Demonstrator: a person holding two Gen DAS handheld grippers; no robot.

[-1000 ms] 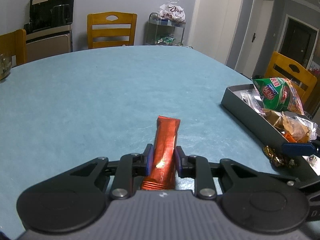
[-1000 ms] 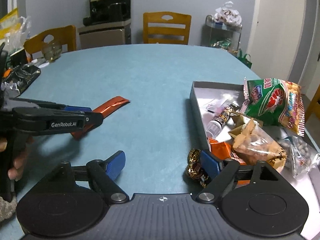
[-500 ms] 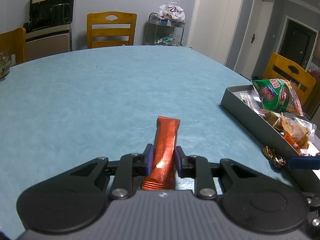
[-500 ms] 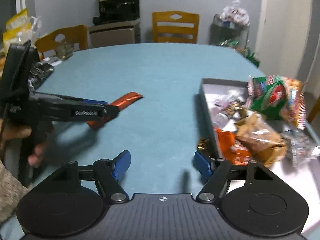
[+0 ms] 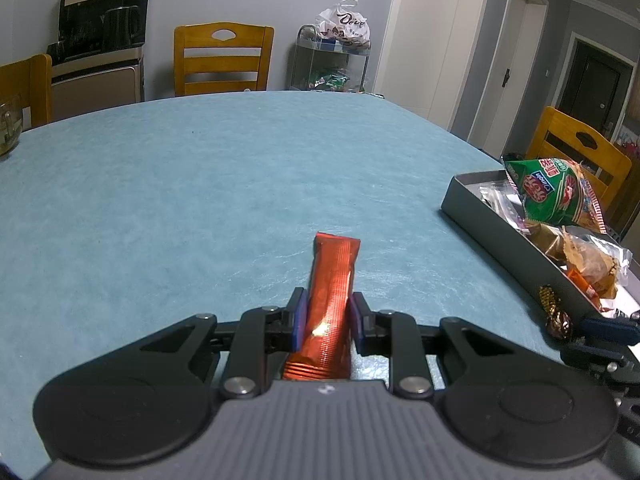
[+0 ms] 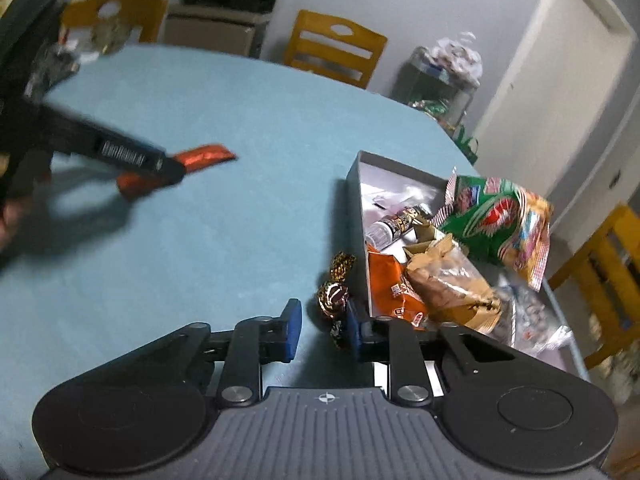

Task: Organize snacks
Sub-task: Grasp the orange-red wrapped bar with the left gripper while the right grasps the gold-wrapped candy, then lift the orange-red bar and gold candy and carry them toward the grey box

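Snacks: my left hand-held gripper (image 5: 325, 322) grips the orange bar (image 5: 330, 308); my right hand-held gripper (image 6: 320, 330) has been closing around a candy (image 6: 332, 294) at the tray's (image 6: 362, 216) seven o'clock, not yet pinched. Next: squeeze, lift.

Dim, bluish indoor light in both views, no lamp visible, source somewhere overhead. Left wrist view sharp throughout: clean weave on the blue tablecloth (image 5: 224, 200), a small hot glint on the red foil bar (image 5: 330, 300) near the pads. Soft, short shadows under the gripper bodies. Strong fisheye bending at the edges, door frames bowed, corners vignetted black. Right wrist view smeared by motion and tilted: chair (image 6: 334, 52), wall and the snack tray (image 6: 356, 184) all streaked, the green bag (image 6: 500, 224) mushy. Broad, soft-edged shadow thrown on the cloth beneath the left gripper (image 6: 172, 168). Foil candy (image 6: 332, 294) catching faint sparkle.
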